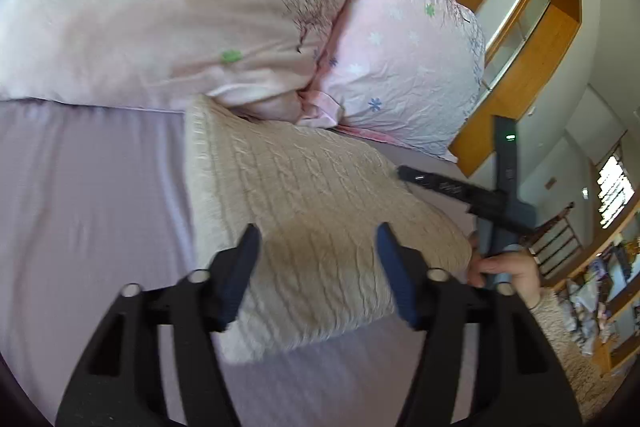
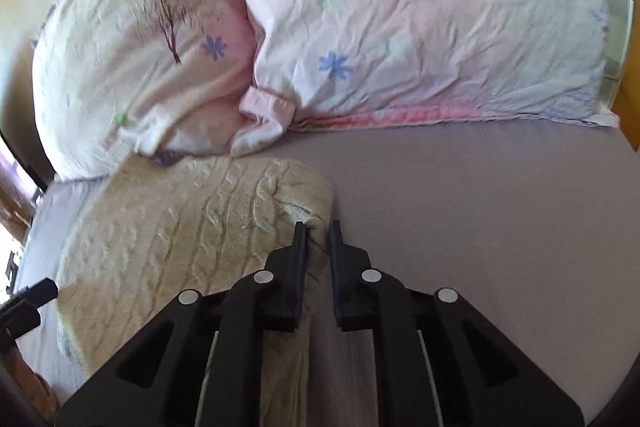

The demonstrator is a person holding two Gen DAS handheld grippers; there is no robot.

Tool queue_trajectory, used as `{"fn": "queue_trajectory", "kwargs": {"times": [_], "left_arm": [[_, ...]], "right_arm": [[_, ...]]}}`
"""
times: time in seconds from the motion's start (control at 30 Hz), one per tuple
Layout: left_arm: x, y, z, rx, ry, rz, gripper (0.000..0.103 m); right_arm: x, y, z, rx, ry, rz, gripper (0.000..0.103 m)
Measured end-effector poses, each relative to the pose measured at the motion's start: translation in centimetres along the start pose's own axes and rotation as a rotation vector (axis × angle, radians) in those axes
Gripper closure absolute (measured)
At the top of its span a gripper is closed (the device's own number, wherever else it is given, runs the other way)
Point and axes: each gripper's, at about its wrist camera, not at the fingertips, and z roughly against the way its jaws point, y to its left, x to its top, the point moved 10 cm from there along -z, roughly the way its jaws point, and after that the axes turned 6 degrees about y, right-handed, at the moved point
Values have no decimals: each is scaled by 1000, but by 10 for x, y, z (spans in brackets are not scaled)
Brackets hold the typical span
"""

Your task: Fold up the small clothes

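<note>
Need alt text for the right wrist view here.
The right gripper pinches the near corner of a cream cable-knit sweater lying folded on a lilac bedsheet. Two floral pillows lean behind.

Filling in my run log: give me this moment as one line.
left gripper: open, over sweater | right gripper: nearly closed at sweater edge, grip unclear | bed

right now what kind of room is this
Most likely a bedroom: two floral pillows lean at the head of a bed with a lilac sheet, and a cream knit sweater lies on it for folding.
</note>
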Motion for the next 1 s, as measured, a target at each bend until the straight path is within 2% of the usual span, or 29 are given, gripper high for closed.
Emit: {"fn": "queue_trajectory", "kwargs": {"times": [0.03, 0.07, 0.1, 0.13, 0.2, 0.23, 0.27, 0.33, 0.4, 0.47, 0.53, 0.63, 0.7, 0.83, 1.0], "left_arm": [[-4, 2, 9, 31, -11, -12, 24], [-11, 5, 18, 79, -20, -30, 13], [-18, 9, 26, 133, -23, -42, 7], [-27, 16, 34, 222, -31, -40, 2], [-40, 28, 41, 356, -31, -27, 2], [-49, 32, 40, 404, -11, -21, 2], [-56, 36, 37, 425, 19, -15, 2], [-70, 41, 30, 451, 80, 11, 2], [-80, 45, 20, 478, 124, 27, 2], [-84, 47, 11, 489, 142, 15, 2], [-87, 47, 5, 500, 147, -1, 2], [-87, 50, -6, 528, 163, -12, 2], [-89, 51, -11, 545, 171, -21, 2], [-90, 49, -11, 540, 170, -35, 2], [-91, 50, -11, 543, 170, -36, 2]], "right_arm": [[-4, -2, 19, 34, -28, -27, 74], [-10, -3, 36, 74, -47, -46, 40], [-17, -3, 50, 121, -65, -55, 22], [-26, -1, 65, 166, -92, -57, 6], [-45, -5, 89, 205, -114, -51, 6], [-56, -6, 93, 190, -107, -50, 6], [-68, -8, 94, 149, -92, -56, 1], [-93, -11, 96, 59, -75, -63, 1], [-109, 0, 91, 60, -38, -16, 1], [-127, 10, 85, 46, 2, 25, 1], [-136, 24, 72, -3, 35, 95, 1], [-141, 39, 59, -100, 55, 171, 1], [-142, 45, 51, -122, 71, 188, 1], [-150, 50, 41, -83, 127, 176, 1], [-155, 48, 43, -63, 120, 146, 1]]}}
